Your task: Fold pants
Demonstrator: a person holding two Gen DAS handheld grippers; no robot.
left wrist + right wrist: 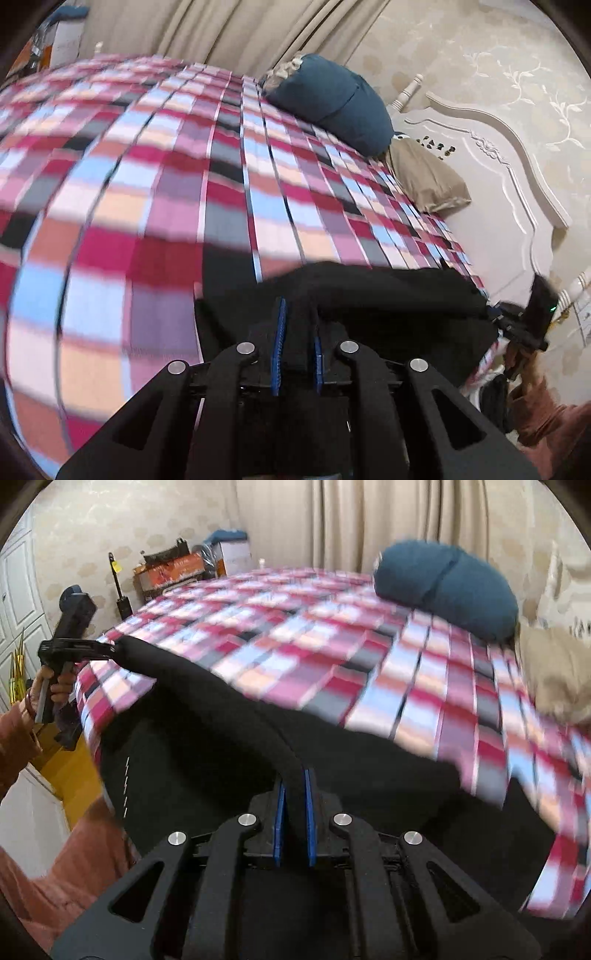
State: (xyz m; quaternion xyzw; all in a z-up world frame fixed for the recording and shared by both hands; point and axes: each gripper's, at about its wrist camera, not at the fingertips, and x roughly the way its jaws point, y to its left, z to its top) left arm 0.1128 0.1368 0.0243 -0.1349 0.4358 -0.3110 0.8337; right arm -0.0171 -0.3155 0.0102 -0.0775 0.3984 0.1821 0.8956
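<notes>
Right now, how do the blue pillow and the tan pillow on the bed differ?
The blue pillow is dark teal, plump and rounded, with a seam across its middle; the tan pillow is beige and lies flatter. The blue pillow sits farther along the headboard, the tan pillow nearer the grippers. Both rest on the plaid cover beside the headboard, touching each other.

I've got both grippers angled down, left [299,332] and right [294,794] each clamped tight on black cloth.
</notes>
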